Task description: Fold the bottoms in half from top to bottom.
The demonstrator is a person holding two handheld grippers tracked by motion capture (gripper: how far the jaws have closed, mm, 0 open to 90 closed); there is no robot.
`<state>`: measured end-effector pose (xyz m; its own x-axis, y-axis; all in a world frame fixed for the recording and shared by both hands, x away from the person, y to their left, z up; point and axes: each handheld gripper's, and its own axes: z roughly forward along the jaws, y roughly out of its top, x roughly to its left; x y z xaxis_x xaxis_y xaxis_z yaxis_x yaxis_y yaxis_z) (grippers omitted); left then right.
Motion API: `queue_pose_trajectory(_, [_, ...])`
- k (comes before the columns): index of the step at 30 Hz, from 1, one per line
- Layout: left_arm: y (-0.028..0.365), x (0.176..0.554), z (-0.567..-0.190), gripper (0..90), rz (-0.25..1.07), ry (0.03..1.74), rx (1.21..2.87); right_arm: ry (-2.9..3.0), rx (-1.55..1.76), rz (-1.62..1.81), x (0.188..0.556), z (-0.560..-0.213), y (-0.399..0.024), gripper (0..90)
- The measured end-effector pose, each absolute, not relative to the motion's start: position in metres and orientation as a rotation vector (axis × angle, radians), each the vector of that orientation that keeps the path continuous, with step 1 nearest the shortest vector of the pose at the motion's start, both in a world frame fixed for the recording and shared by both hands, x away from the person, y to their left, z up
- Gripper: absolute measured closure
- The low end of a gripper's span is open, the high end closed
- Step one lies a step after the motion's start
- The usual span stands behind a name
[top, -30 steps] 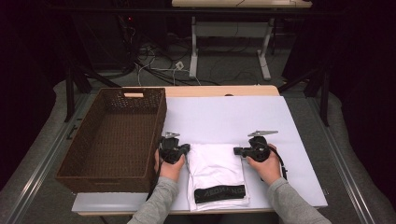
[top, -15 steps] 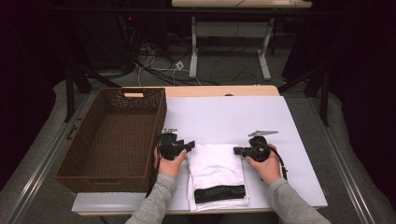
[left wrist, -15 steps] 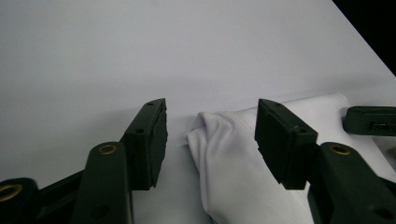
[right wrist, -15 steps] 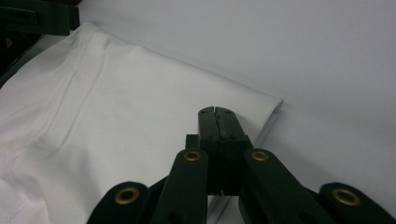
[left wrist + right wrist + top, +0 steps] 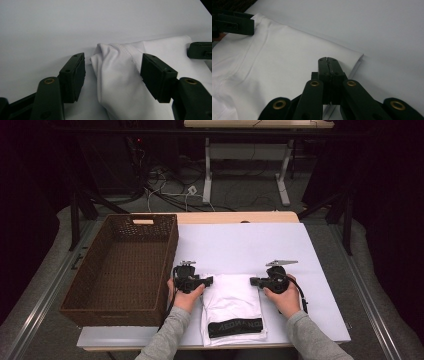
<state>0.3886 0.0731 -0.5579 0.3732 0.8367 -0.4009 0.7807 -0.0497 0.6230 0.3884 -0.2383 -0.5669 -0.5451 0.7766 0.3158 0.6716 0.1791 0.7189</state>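
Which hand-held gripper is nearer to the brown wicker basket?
Left. The left hand-held gripper sits right beside the basket, at the white garment's left corner; the right hand-held gripper is across the garment, farther away.

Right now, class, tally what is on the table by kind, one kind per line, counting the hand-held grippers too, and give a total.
Wicker basket: 1
Folded white garment: 1
Grippers: 2, the left gripper and the right gripper
Total: 4
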Motion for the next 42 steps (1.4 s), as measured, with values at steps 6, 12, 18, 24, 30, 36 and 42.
queue_pose_trajectory(6, [0.071,0.390,-0.557,51.4,0.058,1.434,1.818,2.309,1.421,1.327,0.388,-0.565,-0.238,80.3])
queue_pose_trajectory(12, [0.070,0.389,-0.557,50.4,0.052,1.440,1.810,2.224,1.381,1.375,0.389,-0.559,-0.240,62.5])
queue_pose_trajectory(18, [0.068,0.389,-0.557,46.8,0.061,1.436,1.818,2.169,1.328,1.340,0.397,-0.554,-0.243,49.6])
queue_pose_trajectory(24, [0.066,0.389,-0.556,46.2,0.067,1.455,1.817,2.172,1.299,1.260,0.402,-0.551,-0.241,41.2])
queue_pose_trajectory(30, [0.065,0.388,-0.556,46.5,0.091,1.426,1.852,2.218,1.293,1.223,0.407,-0.559,-0.238,41.0])
queue_pose_trajectory(36, [0.065,0.388,-0.556,48.3,0.105,1.417,1.864,2.248,1.261,1.148,0.407,-0.565,-0.235,46.3])
queue_pose_trajectory(42, [0.064,0.388,-0.556,49.9,0.116,1.409,1.877,2.251,1.237,1.136,0.404,-0.567,-0.232,53.4])
